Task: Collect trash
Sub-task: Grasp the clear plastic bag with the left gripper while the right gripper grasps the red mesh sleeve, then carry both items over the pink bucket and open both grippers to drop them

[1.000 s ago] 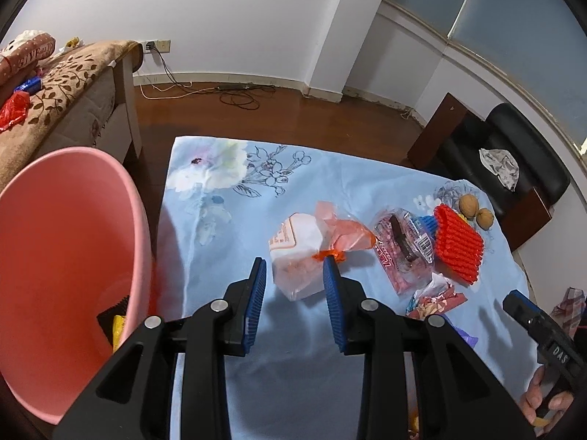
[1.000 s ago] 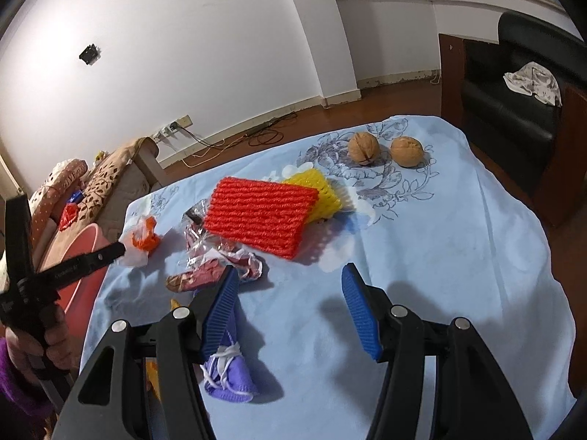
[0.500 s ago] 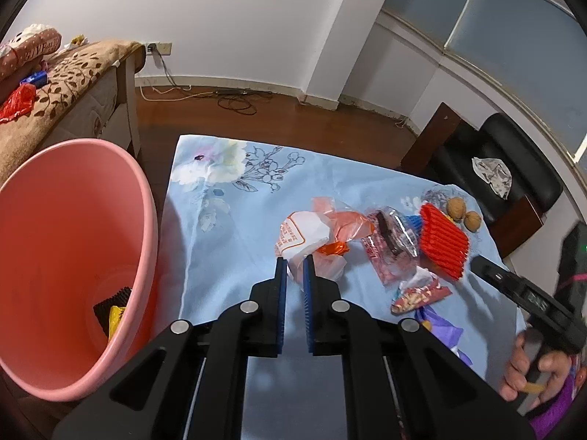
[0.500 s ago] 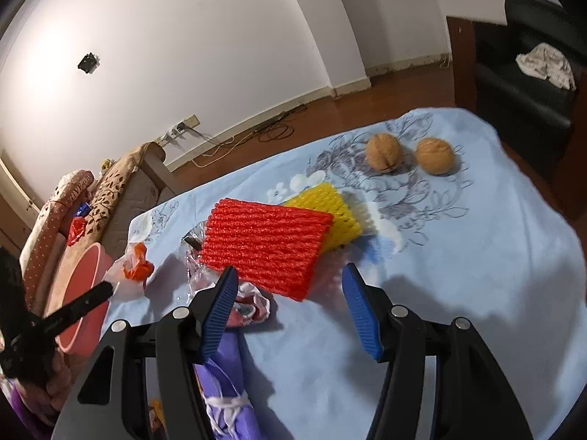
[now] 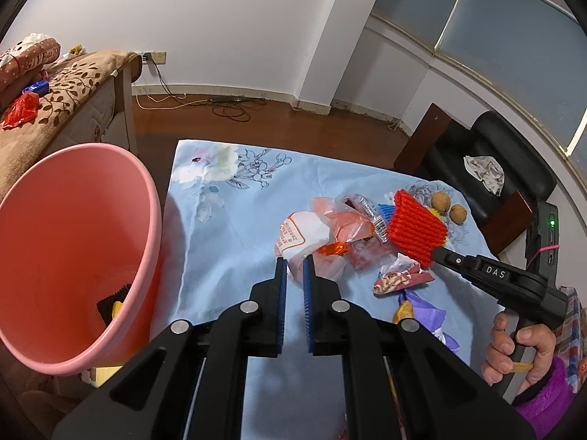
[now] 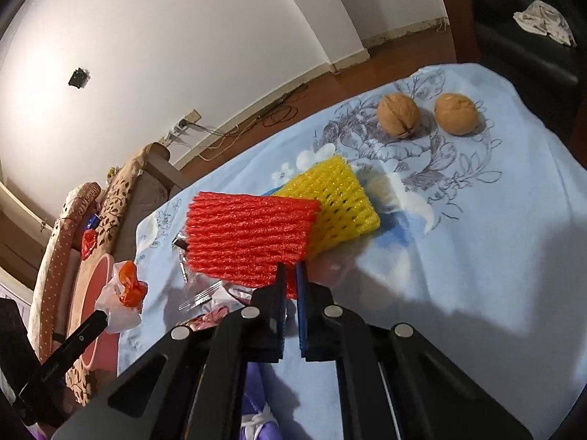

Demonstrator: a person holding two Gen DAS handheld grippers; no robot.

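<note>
My left gripper (image 5: 293, 262) is shut on a white plastic bag (image 5: 299, 233) with orange print and an orange wrapper, held just above the blue floral tablecloth (image 5: 227, 227). The bag also shows in the right wrist view (image 6: 123, 302). My right gripper (image 6: 291, 269) is shut on the near edge of a red foam fruit net (image 6: 249, 238), lifted off the cloth. It also shows in the left wrist view (image 5: 418, 233). A pink bin (image 5: 73, 242) stands at the table's left, with some trash inside.
A yellow foam net (image 6: 337, 198) lies behind the red one. Two walnuts (image 6: 398, 115) sit at the far right. Clear and red wrappers (image 5: 367, 253), a snack packet (image 5: 400, 278) and purple paper (image 5: 425, 311) lie on the cloth. A black armchair (image 5: 506, 176) stands beyond the table.
Both grippers went from open to shut: the left closed on the white bag and lifted it, the right moved forward and closed on the red foam net, raising it.
</note>
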